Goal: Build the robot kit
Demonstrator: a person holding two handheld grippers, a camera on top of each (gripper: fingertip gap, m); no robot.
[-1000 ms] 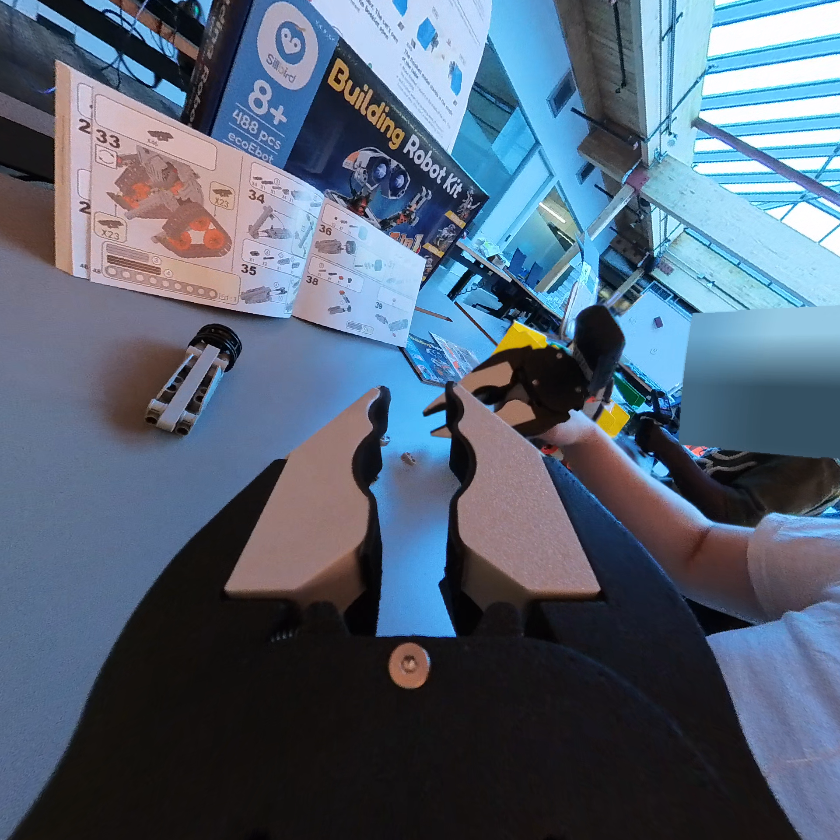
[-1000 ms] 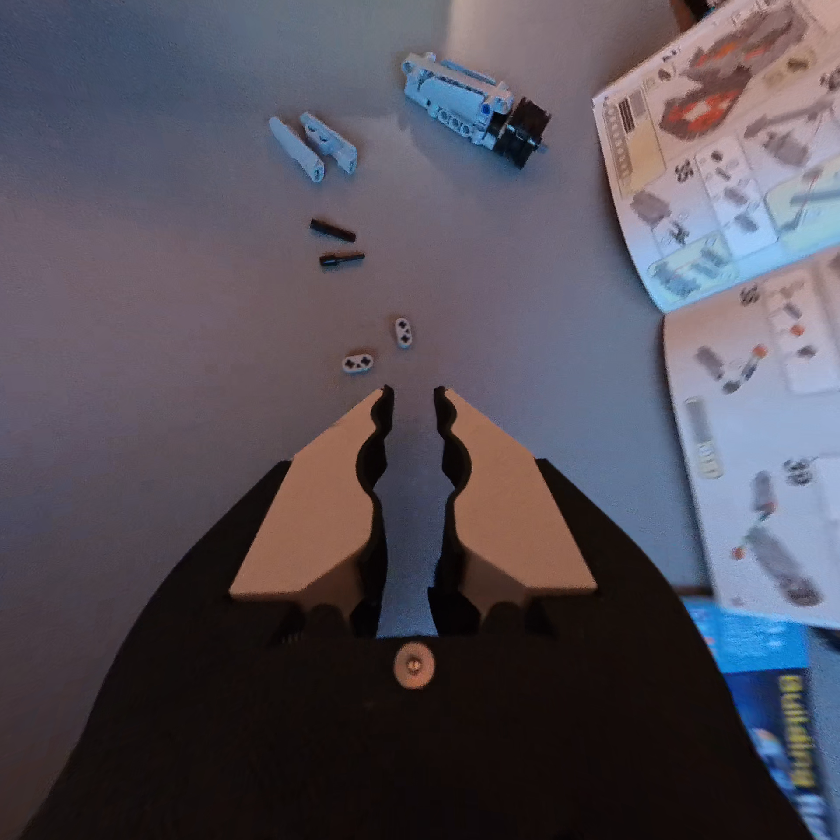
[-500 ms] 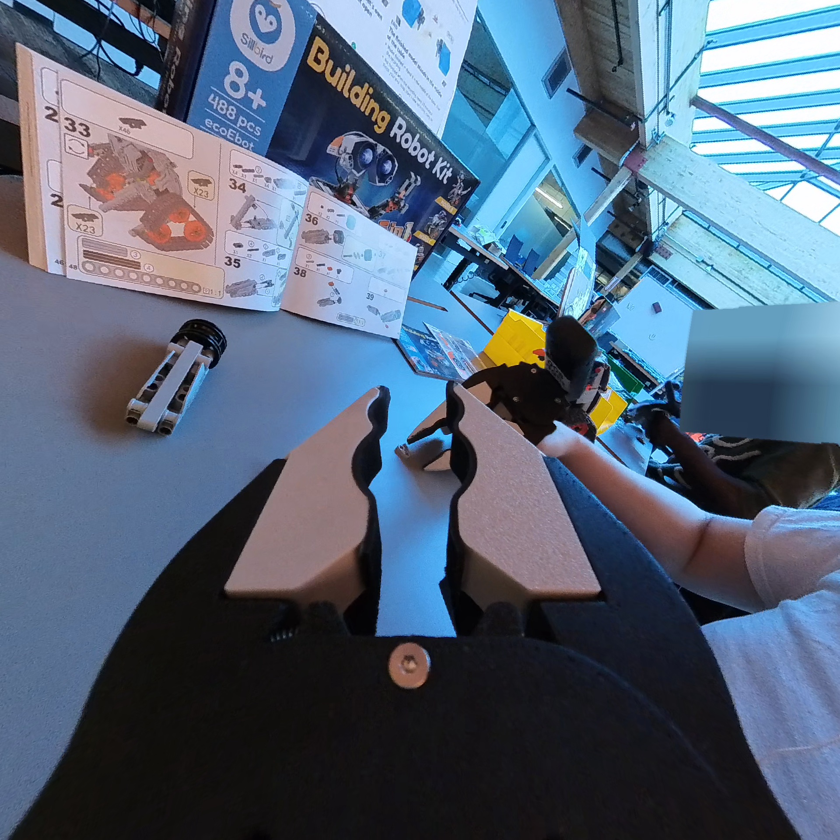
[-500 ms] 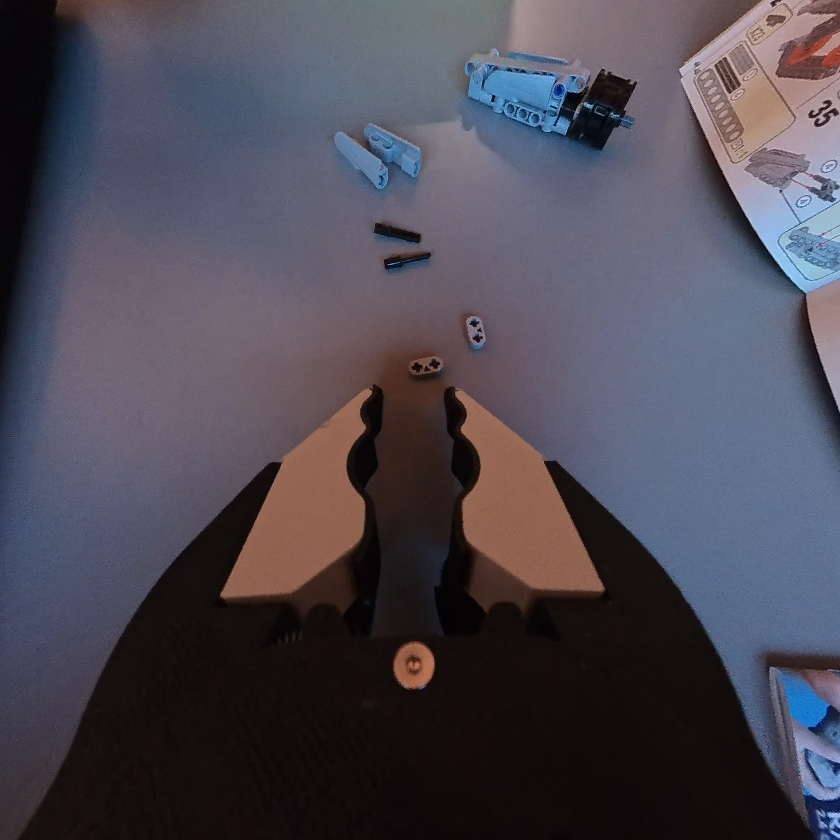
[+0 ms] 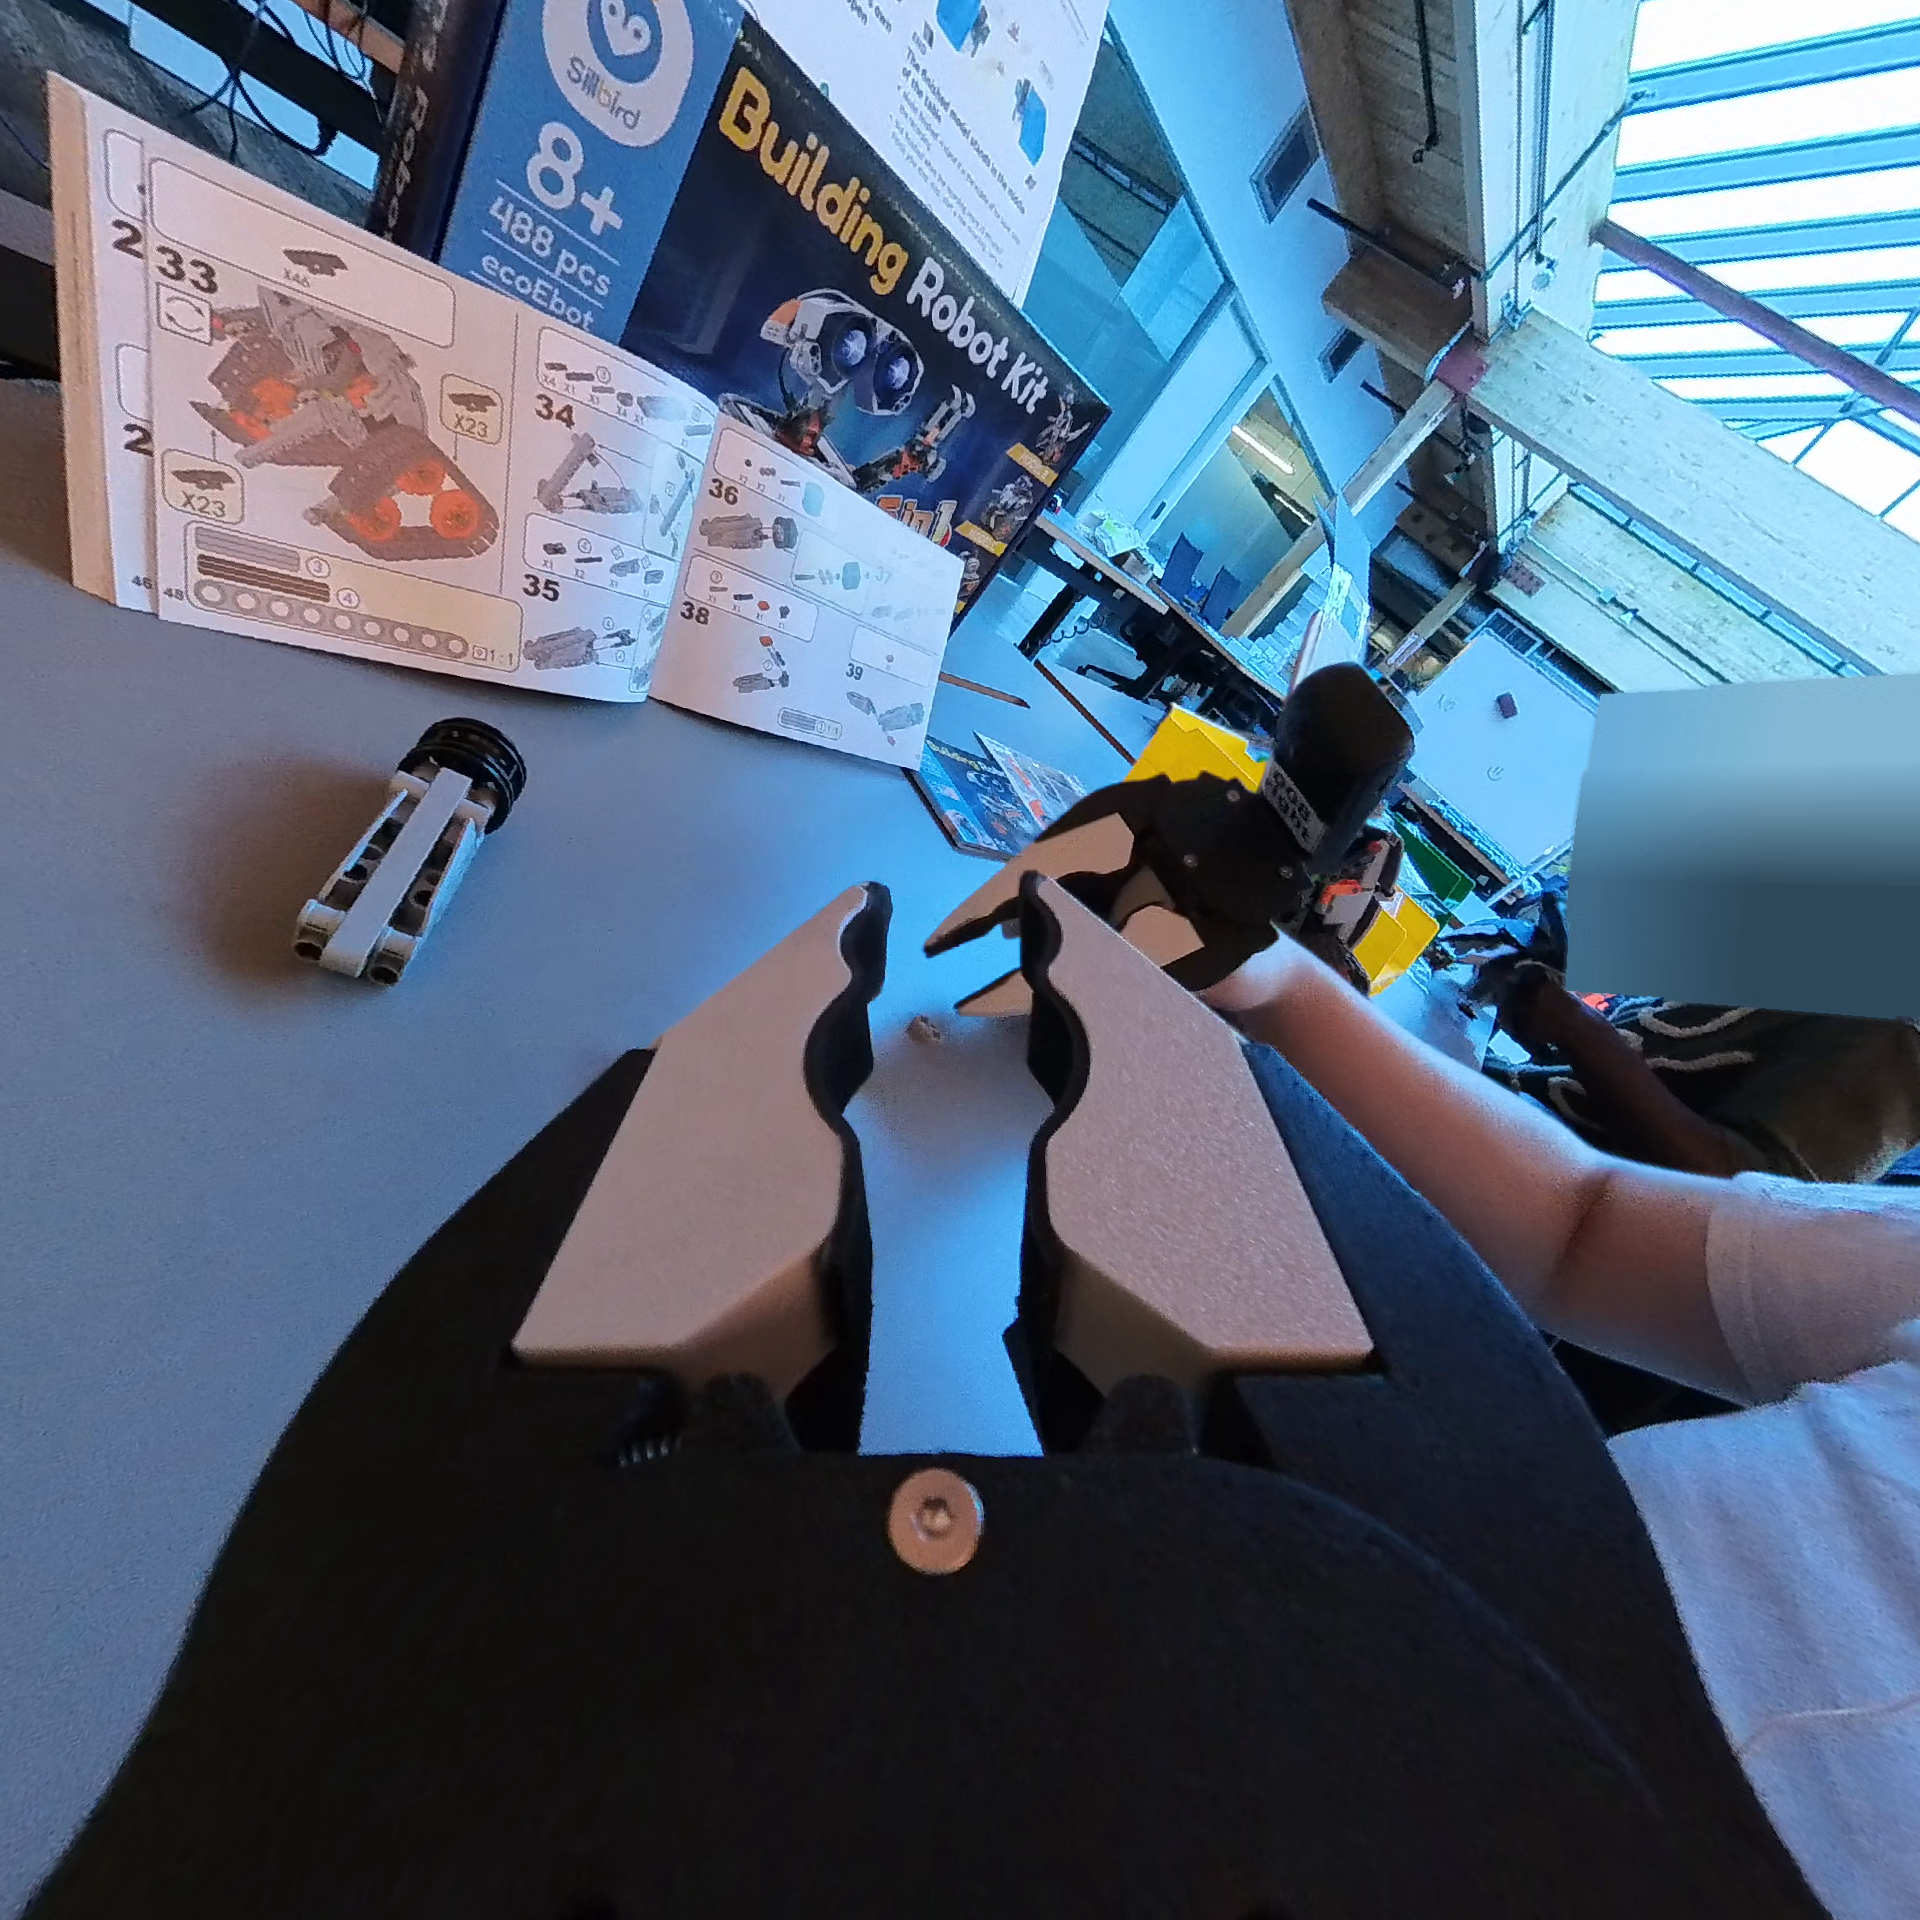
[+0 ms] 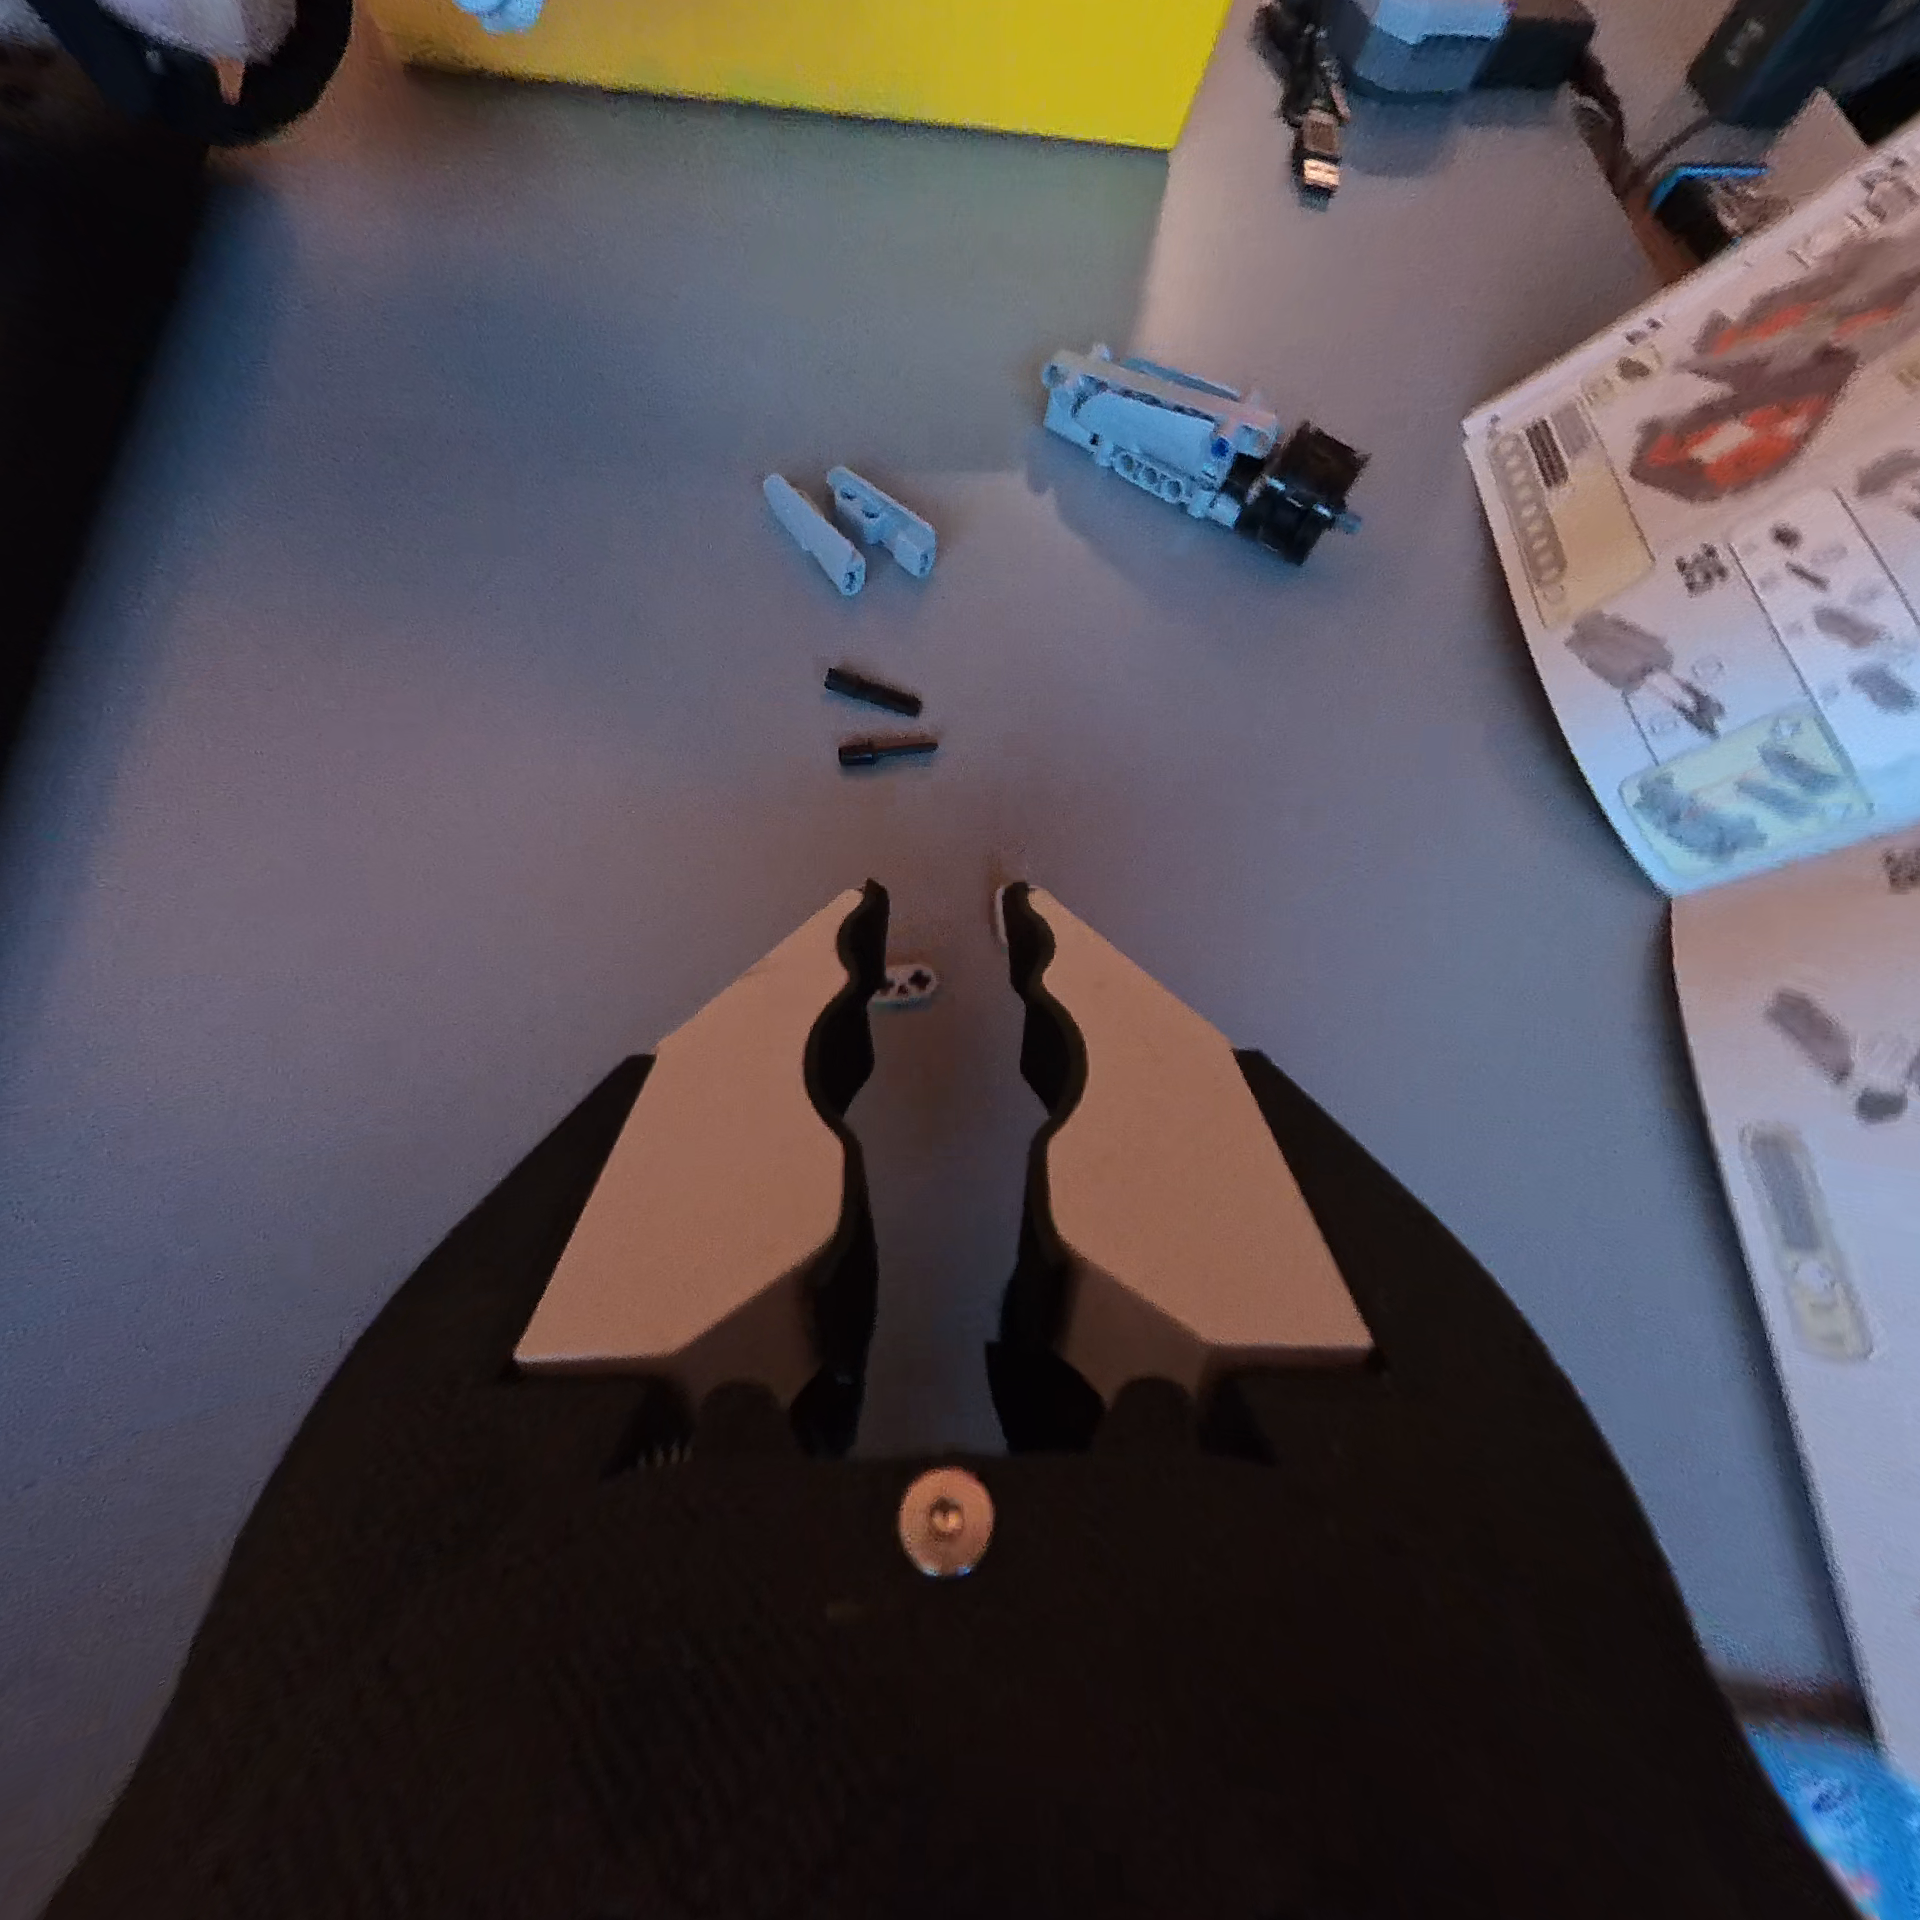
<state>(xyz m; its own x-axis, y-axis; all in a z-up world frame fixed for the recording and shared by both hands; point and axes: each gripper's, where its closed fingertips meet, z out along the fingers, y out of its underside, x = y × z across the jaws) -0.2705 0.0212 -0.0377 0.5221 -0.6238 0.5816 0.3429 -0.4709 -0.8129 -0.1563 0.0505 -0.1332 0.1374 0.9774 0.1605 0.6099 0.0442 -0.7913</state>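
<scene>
Grey and matte, the table [image 6: 416,727] was strewn with small building-kit parts. The right gripper [image 6: 940,894] was held low over it with its fingers apart, and a small white two-hole link [image 6: 912,982] lay on the table between them, close to the left finger; whether it was touched could not be told. A second white link [image 6: 1003,906] was seen at the tip of the other finger. Just beyond that link, two black pins [image 6: 878,719] lay side by side, two pale blue-grey beams [image 6: 847,516] farther on, and a grey block with a black wheel [image 6: 1195,452] to their right. An open instruction booklet [image 6: 1714,644] was spread well to the right of the link. The left gripper [image 5: 951,904] was held with its fingers apart and empty, near the right gripper [image 5: 966,971], with a kit box [image 5: 727,239] standing behind the booklet [image 5: 468,499].
</scene>
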